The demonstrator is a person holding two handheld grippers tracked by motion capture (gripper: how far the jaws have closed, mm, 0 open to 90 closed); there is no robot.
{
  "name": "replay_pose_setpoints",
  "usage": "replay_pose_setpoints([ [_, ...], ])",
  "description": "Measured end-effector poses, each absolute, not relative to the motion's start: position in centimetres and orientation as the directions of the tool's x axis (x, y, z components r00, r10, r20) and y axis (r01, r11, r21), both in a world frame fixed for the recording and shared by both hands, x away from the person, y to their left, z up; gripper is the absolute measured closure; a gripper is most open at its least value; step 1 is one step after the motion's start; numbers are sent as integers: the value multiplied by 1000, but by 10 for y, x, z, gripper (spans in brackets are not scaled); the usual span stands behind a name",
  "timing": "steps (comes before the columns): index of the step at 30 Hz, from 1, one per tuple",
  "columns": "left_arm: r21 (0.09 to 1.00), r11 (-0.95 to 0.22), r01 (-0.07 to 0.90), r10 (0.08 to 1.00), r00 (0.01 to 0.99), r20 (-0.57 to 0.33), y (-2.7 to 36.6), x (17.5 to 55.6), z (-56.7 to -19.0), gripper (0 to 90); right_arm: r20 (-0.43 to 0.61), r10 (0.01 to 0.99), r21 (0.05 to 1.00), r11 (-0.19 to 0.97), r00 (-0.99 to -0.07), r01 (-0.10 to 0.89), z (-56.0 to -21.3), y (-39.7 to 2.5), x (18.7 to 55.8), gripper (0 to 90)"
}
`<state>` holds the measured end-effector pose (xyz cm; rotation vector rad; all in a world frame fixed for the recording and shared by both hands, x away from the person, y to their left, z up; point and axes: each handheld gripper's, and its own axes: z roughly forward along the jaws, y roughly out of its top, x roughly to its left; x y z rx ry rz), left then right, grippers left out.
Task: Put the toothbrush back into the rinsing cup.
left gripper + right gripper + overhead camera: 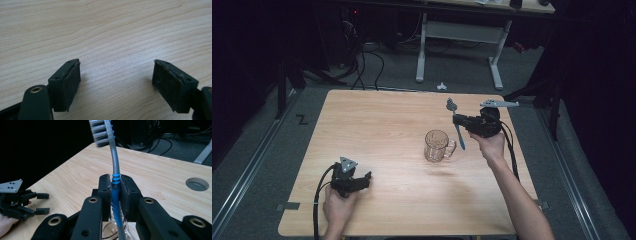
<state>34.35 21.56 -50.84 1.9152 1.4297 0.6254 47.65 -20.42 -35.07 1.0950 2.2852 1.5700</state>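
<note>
Toothbrush (456,123) up in the air over the right side of the worktop (377,130), pinched at its blue ribbed neck (116,195) between the two black jaws of the right tongs (464,121). Bristle head (100,131) at the top, tilted away, grey stem curving up to it; blue handle end hanging down just beside the glass mug (438,145). Mug standing upright on the wood, handle turned toward the right tongs, its rim glimpsed below the jaws in the right gripper view (110,230).

Right hand (489,145) raised off the surface, forearm coming in from the lower right, grey three-cornered plate (499,104) on top of the tongs. Left hand (338,207) low at the near left corner, left tongs (367,179) resting close to the wood and pointing right, jaws spread wide with nothing but bare grain between the pads (72,82). Same spread seen from across in the right gripper view (42,203). Well apart from mug and toothbrush.

Pale wood-grain worktop, round cable hole (197,184) at the far side. Grey floor around, dark room, cables (367,65) on the floor and a white-legged desk (459,35) beyond.
</note>
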Motion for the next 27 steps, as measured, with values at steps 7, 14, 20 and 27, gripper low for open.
replay_pose_setpoints([
  [7,744,-186,642,958,288,-10,216,344,-508,232,262,638,869,170,-724,464,-349,-202,479,797],
  [14,744,-186,642,957,288,-10,216,344,-508,232,257,635,876,166,-728,453,-348,-196,482,796],
  [20,744,-185,642,958,288,-10,216,344,-509,232,260,638,877,157,-725,453,-353,-192,485,796],
  [27,744,-185,642,958,288,-10,216,344,-509,232,258,633,882,153,-730,445,-357,-186,488,796],
])
